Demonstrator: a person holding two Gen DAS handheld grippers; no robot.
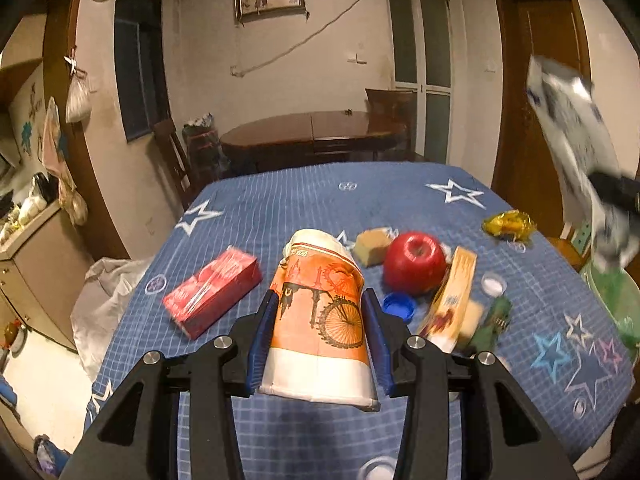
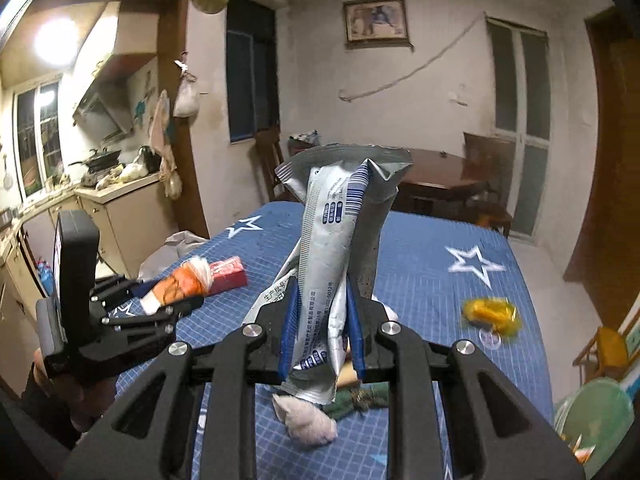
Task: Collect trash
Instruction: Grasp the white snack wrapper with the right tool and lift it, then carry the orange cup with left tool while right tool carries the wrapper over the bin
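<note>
— While both lift above the desk [image 1: 280, 208], what does the left tool [image 1: 318, 312] hold?
— It pinches a crushed paper cup [image 1: 320, 320]; the right tool [image 2: 324, 308] clamps a silver wrapper [image 2: 336, 240], raised clear

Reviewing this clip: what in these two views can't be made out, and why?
- Left wrist view: the silver wrapper is motion-blurred; its print is unreadable.
- Left wrist view: the items right of the apple are blurred; the green thing can't be identified.
- Right wrist view: the yellow wrapper is smeared.
- Right wrist view: the wrapper and right gripper hide the table behind them.
- Both views: where the trash goes isn't identifiable.
- Left wrist view: the paper cup hides the cloth behind it.
</note>
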